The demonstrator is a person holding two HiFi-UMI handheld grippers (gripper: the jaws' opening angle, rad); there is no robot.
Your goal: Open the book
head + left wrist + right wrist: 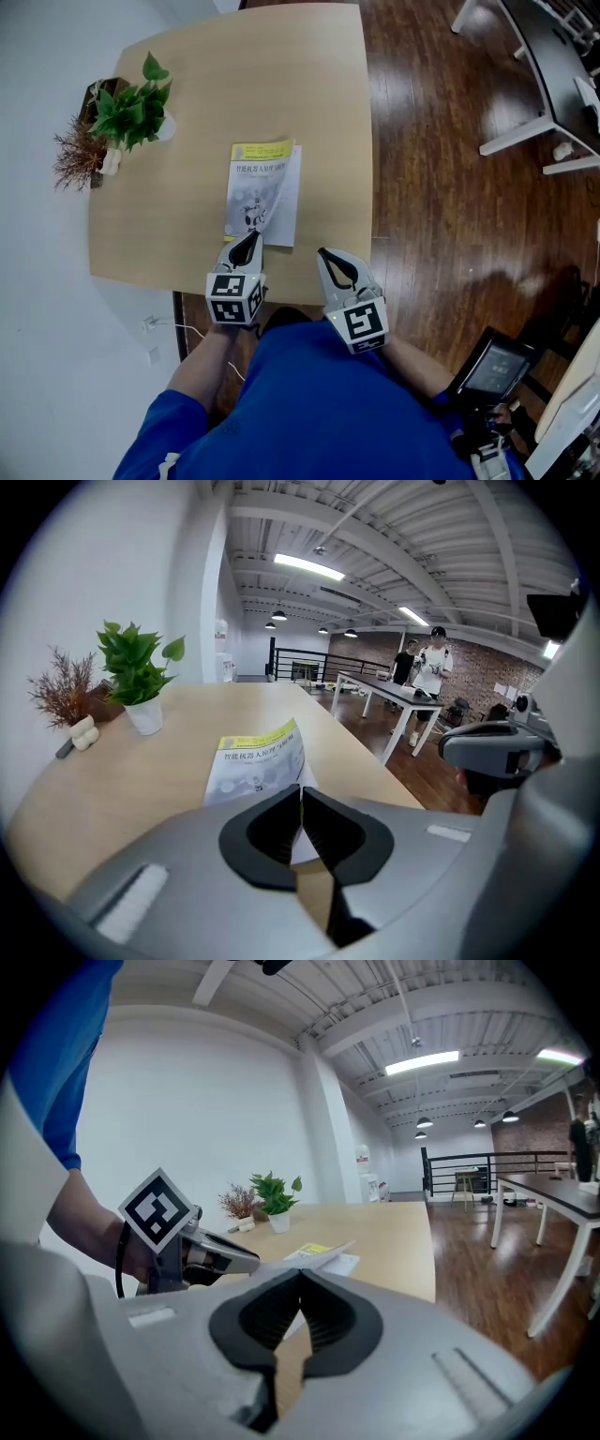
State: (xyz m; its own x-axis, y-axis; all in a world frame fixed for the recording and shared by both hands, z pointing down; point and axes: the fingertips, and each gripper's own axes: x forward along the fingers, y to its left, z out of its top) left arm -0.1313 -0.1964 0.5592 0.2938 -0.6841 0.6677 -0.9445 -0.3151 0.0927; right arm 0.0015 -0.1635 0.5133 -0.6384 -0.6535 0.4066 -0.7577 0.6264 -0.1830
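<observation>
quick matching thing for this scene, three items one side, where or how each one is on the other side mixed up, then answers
1. book cover
2. green plant
3. right gripper

a. in a white pot at the far left of the table
b. jaws together, nothing in them, over the table's near edge
c. pinched at its near corner by the left gripper, curling up

Pairs: 1-c, 2-a, 3-b

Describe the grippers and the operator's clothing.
The left gripper and right gripper are light grey shells with black ribbed pads tapering to a tip. Each bears a cube with black-and-white square markers. The operator wears a blue short-sleeved shirt.
</observation>
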